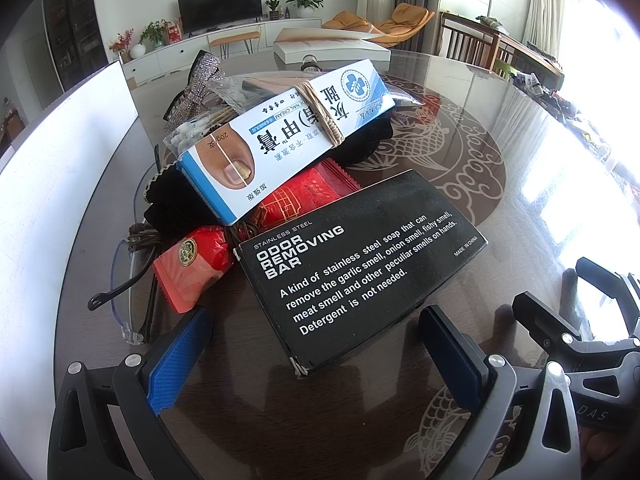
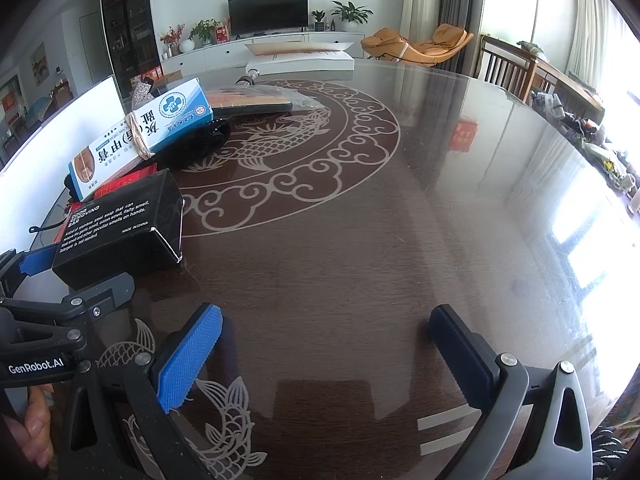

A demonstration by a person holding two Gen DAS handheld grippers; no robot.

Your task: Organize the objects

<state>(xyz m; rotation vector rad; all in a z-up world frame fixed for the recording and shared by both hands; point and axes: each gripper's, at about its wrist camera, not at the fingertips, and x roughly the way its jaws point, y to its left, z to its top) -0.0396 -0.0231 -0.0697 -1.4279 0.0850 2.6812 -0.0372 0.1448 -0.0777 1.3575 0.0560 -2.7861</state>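
The left gripper (image 1: 316,356) stands wide apart around the near corner of a black box (image 1: 360,268) with white print, lying flat on the table (image 2: 360,240). The right gripper (image 2: 326,356) gapes empty.

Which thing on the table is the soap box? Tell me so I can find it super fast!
Look at the dark glass table with the fish pattern, then at the pile of things on its left side. At the front of that pile, nearest the open left gripper, lies a flat black box. It is the only black box, with white words saying ODOR REMOVING BAR; the long box behind it is white and blue.
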